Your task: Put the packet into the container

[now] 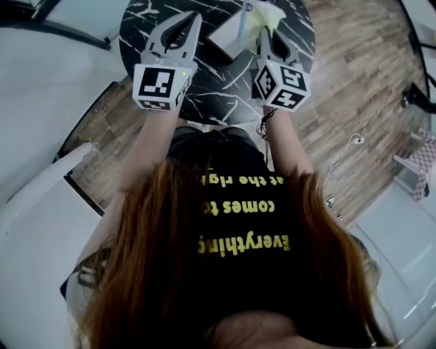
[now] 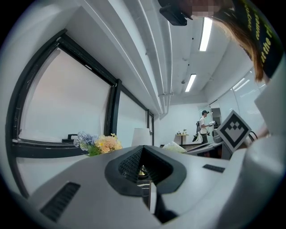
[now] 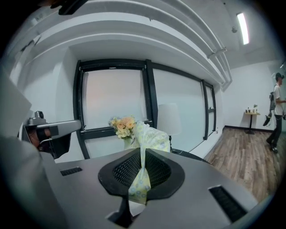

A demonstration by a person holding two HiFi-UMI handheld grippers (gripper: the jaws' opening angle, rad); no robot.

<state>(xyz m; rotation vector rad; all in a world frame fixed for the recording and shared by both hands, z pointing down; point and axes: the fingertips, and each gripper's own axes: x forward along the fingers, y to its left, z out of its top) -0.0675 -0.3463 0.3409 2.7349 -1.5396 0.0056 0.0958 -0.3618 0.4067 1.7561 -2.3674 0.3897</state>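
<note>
A pale yellow-green patterned packet (image 3: 144,176) is pinched between the jaws of my right gripper (image 3: 142,156), and its loose top (image 3: 154,137) stands up past the tips. In the head view the packet (image 1: 261,19) hangs over the far part of the black marble table (image 1: 225,88), beside a white box-like container (image 1: 227,37). The right gripper (image 1: 263,33) is just right of that container. My left gripper (image 1: 193,17) is held to the container's left; its jaws (image 2: 145,156) meet with nothing between them.
A bunch of flowers (image 3: 123,125) and a white lamp (image 3: 170,118) stand beyond the table by the dark-framed windows. Wooden floor (image 1: 354,82) surrounds the round table. A person (image 3: 277,112) stands far off at the right near a small table.
</note>
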